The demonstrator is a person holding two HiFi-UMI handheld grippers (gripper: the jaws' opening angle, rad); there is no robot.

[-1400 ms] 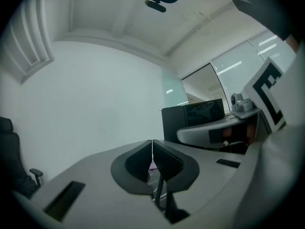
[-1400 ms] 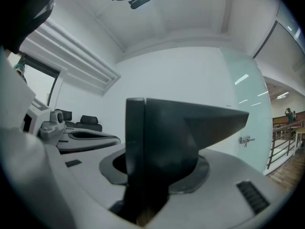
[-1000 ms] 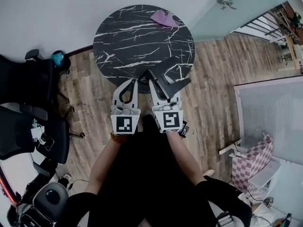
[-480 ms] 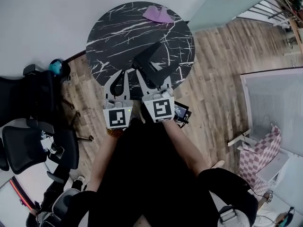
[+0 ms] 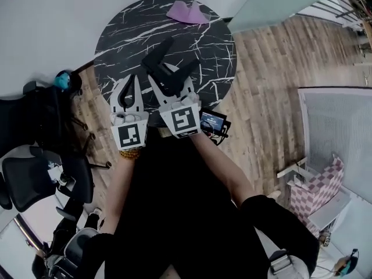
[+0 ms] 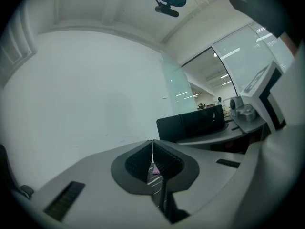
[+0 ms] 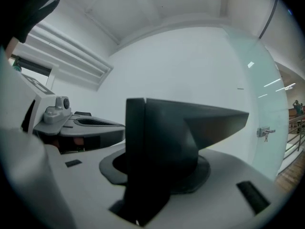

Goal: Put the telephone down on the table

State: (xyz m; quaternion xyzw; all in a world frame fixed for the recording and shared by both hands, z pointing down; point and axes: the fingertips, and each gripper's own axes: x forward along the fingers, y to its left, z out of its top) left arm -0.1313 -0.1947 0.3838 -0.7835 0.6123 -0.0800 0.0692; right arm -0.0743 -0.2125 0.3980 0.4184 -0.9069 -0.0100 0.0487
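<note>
In the head view a round black marble table [image 5: 203, 45] lies ahead. My right gripper [image 5: 172, 81] is shut on a black angular telephone [image 5: 167, 67] and holds it over the table's near half. The right gripper view shows the telephone [image 7: 164, 147] filling the space between the jaws, both pads against it. My left gripper [image 5: 129, 85] hovers just left of it over the table's near edge, shut, tips touching and nothing between them [image 6: 152, 144]. In the left gripper view the telephone [image 6: 190, 123] appears as a dark slab to the right.
A purple cloth [image 5: 187, 11] lies at the table's far edge. Black office chairs [image 5: 35, 156] stand on the left. A small device with a lit screen [image 5: 212, 122] hangs under my right wrist. Wooden floor [image 5: 267, 86] stretches right toward a pink checkered seat [image 5: 314, 190].
Both grippers have moved forward and to the left, from the table's near edge to over its surface. The telephone has travelled with the right gripper. The grip looks the same.
</note>
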